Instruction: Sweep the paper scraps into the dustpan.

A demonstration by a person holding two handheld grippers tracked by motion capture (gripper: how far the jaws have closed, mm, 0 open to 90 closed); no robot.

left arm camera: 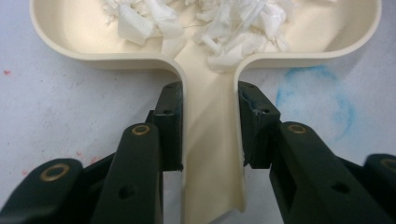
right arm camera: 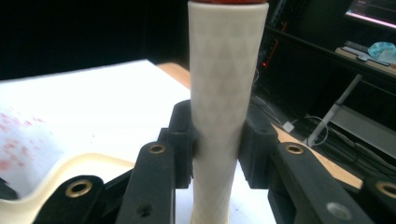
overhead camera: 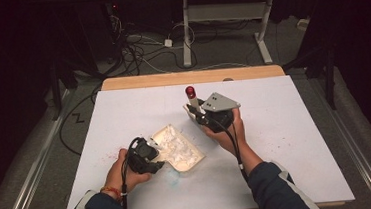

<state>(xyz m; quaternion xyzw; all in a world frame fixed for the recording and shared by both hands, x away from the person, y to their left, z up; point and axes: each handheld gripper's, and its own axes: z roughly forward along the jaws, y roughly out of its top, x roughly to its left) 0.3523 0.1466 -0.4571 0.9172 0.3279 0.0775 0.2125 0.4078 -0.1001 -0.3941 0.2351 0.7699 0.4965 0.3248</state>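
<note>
Left claw (left arm camera: 210,135) is clamped on the handle of the cream dustpan (overhead camera: 179,147), which sits near the middle of the counter (overhead camera: 285,126), loaded with white paper scraps (left arm camera: 219,23). Right claw (right arm camera: 217,144) grips a white brush handle (overhead camera: 192,101) with a red tip, held upright just beyond the pan. The risk: tilt that pan and the scraps spill out; swing the brush carelessly and it could scatter them or knock the rim.

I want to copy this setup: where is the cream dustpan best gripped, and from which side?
Grip the dustpan by its narrow handle, coming in level from the handle end, as the left gripper does. The handle's straight side walls fit between the jaws; the wide pan holds white scraps.
</note>
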